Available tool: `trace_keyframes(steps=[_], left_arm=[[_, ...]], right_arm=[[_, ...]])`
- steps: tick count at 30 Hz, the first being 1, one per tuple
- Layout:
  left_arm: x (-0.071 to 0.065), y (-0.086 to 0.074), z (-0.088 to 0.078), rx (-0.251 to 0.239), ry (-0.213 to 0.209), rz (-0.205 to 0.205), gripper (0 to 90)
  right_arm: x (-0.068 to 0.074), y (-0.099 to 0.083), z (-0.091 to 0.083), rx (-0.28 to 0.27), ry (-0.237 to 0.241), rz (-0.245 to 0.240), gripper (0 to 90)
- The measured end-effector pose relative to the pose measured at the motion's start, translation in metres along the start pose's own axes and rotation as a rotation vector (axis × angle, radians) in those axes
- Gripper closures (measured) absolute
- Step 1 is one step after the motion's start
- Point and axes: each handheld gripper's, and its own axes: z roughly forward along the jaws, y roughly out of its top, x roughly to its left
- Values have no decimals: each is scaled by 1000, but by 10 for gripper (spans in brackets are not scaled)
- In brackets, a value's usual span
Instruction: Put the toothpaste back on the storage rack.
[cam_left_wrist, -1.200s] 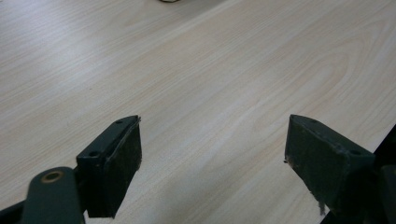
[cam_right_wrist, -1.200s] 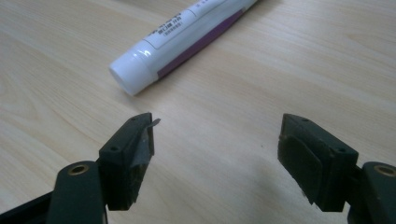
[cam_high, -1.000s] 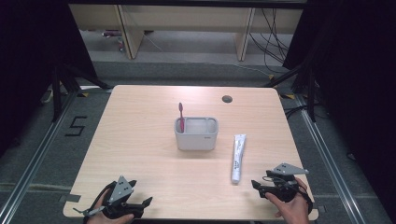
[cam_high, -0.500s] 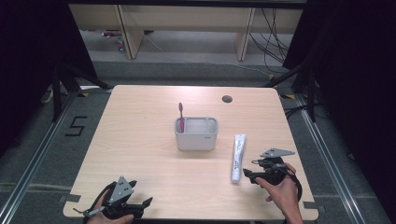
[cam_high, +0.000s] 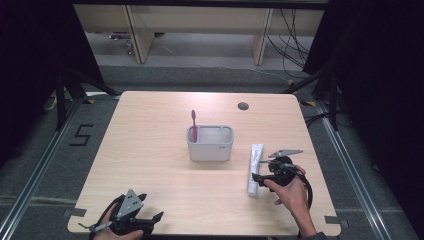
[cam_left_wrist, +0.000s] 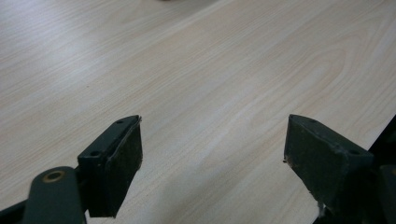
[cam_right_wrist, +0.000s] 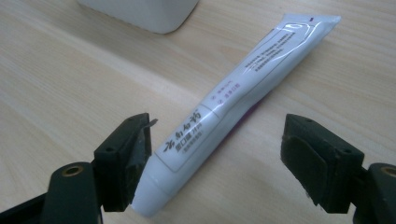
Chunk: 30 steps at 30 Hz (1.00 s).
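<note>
A white toothpaste tube (cam_high: 256, 165) (cam_right_wrist: 243, 79) lies on the wooden table (cam_high: 150, 150), right of a white holder (cam_high: 210, 145). A red toothbrush (cam_high: 194, 122) stands in the holder's left compartment. My right gripper (cam_high: 259, 170) (cam_right_wrist: 217, 144) is open at the tube's near end. The cap end lies between the jaws, close to the left jaw, and the right jaw stands well apart from it. My left gripper (cam_high: 152, 223) (cam_left_wrist: 212, 154) rests open at the table's front left edge with only bare wood between its jaws.
A small round hole (cam_high: 243, 106) sits in the table top at the back right. The holder's corner (cam_right_wrist: 140, 14) stands just beyond the tube in the right gripper view. Dark floor and shelving surround the table.
My right gripper has moved left and away from the front edge, up to the tube's near end. The left gripper has stayed put.
</note>
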Motion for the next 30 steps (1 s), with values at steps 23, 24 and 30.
trace_keyframes(steps=[23,24,30], left_arm=[[-1,0,1,-23,-20,4,187],[-1,0,1,-17,-24,11,187],[-1,0,1,-12,-21,14,187]], right_arm=[[-2,34,41,128,-79,-24,302],[-2,34,41,128,-79,-24,302],[-3,33,44,145,-91,-20,319]])
